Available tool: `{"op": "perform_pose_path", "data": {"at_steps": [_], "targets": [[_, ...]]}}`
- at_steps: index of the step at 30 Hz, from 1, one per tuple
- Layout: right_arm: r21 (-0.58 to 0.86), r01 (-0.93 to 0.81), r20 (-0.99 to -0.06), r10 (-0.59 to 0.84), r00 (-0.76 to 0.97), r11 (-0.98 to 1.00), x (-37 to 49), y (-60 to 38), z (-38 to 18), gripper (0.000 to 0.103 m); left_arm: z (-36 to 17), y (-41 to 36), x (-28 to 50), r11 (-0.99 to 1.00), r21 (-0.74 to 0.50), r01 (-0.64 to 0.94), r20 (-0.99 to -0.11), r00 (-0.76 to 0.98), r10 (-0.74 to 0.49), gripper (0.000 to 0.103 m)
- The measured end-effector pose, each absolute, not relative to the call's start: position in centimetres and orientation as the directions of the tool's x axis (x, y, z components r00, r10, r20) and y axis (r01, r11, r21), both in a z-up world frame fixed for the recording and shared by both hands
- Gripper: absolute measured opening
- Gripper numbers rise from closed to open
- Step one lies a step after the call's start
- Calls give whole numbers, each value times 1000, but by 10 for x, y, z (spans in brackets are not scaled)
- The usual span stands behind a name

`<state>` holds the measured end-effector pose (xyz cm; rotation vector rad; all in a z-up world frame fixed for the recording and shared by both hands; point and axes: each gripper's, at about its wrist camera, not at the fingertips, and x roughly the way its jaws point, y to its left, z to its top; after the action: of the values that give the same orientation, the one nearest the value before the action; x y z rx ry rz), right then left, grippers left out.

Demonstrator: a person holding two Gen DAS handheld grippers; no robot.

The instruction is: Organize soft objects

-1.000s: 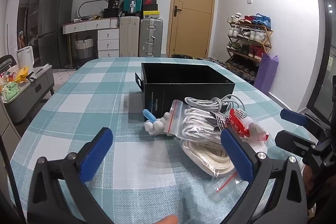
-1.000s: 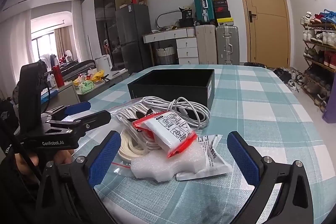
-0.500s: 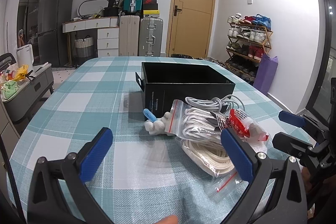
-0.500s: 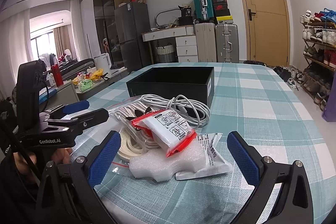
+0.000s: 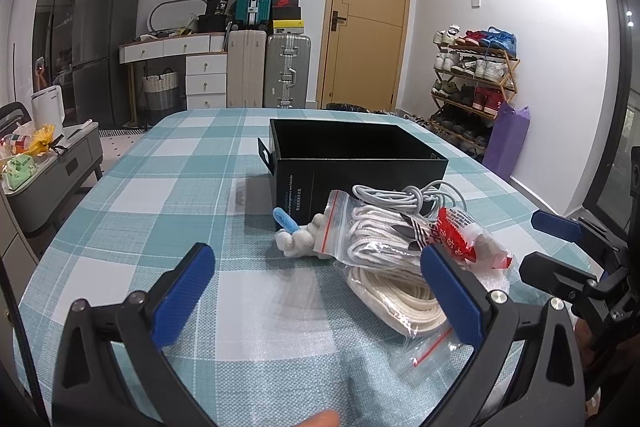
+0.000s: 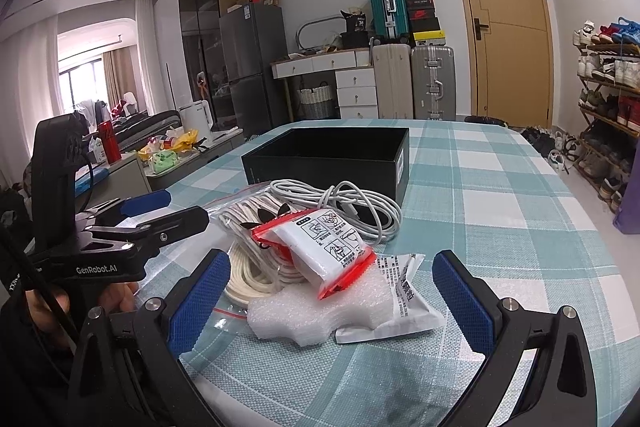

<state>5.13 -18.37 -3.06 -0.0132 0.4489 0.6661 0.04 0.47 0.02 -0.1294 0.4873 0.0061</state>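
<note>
Soft objects (image 6: 320, 251) lay heaped on the checked table (image 6: 500, 195) just near of the empty black box (image 6: 332, 157), both the left gripper (image 5: 316, 291) and right gripper (image 6: 332, 297) gaping empty, so lifting the topmost red-and-white packet (image 6: 328, 247) first seemed wisest.

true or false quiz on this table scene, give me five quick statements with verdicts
1. The black box has nothing in it that shows. True.
2. The red and white packet lies inside the box. False: it rests on the pile in front of the box.
3. The left gripper holds the bag of white cord. False: its jaws are wide open and hold nothing.
4. The right gripper is open. True.
5. The white cable hangs over the table's edge. False: it lies coiled beside the box.
</note>
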Motion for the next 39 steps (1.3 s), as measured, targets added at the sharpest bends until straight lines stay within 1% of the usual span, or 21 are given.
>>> {"op": "perform_pose_path", "data": {"at_steps": [28, 39], "targets": [[131, -628, -409, 618, 671, 767, 46, -181, -24, 103, 0, 1, -1, 994, -103, -33, -465, 885, -19, 103], [150, -621, -486, 604, 631, 770, 63, -174, -30, 103, 3, 7, 5, 993, -106, -59, -480, 877, 1, 103]]}}
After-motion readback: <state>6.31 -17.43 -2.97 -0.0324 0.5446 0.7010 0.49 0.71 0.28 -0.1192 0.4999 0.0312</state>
